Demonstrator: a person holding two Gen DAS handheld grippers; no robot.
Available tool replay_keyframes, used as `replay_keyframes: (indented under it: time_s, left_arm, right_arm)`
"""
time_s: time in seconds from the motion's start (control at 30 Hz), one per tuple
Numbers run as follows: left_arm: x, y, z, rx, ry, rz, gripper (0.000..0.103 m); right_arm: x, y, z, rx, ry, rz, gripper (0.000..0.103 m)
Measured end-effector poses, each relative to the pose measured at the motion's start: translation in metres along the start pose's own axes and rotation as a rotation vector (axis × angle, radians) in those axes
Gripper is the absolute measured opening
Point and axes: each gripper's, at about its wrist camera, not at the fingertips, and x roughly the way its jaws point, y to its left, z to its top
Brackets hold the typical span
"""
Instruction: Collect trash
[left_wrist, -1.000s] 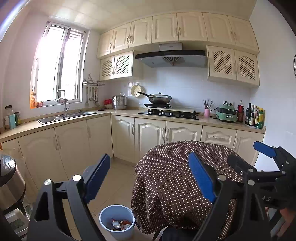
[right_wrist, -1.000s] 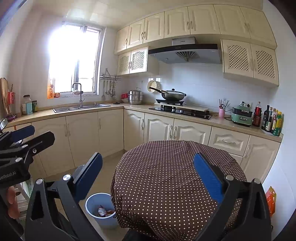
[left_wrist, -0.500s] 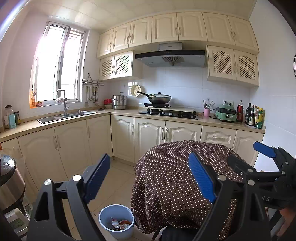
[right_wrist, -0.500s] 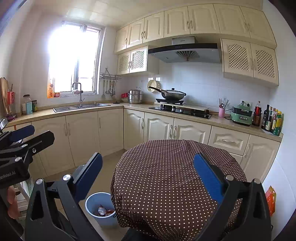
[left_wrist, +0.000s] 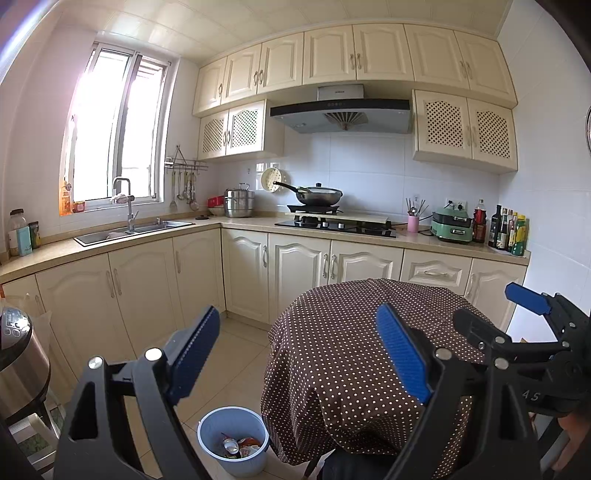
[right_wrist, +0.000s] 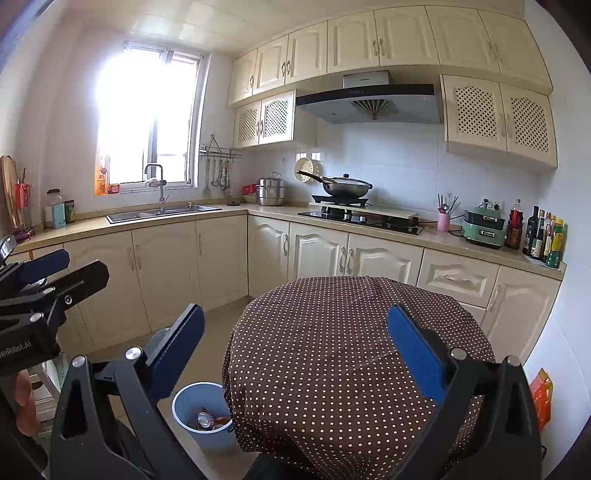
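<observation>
A blue trash bin (left_wrist: 233, 439) stands on the floor left of a round table (left_wrist: 354, 354) with a brown dotted cloth. It holds a crushed can (left_wrist: 232, 447) and wrappers. The bin (right_wrist: 201, 416) and the table (right_wrist: 332, 343) also show in the right wrist view. My left gripper (left_wrist: 299, 354) is open and empty, held above the near edge of the table and the bin. My right gripper (right_wrist: 295, 350) is open and empty over the table's near side. Each gripper shows at the edge of the other's view. No loose trash lies on the tablecloth.
Cream cabinets and a counter run along the back and left walls, with a sink (left_wrist: 129, 230), a hob with a wok (left_wrist: 317, 195), bottles (left_wrist: 506, 232) and a green appliance (left_wrist: 452, 225). A steel cooker (left_wrist: 18, 354) stands at left. An orange bag (right_wrist: 540, 395) hangs at right.
</observation>
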Motion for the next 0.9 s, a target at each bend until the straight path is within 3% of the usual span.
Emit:
replay_keyframes:
  time_s: [0.9]
  left_arm:
    - [-0.0014,-0.0002,0.0003,0.001,-0.002,-0.001,0.085]
  right_arm:
    - [0.0027,0.001,0.0005,0.005,0.01,0.012,0.096]
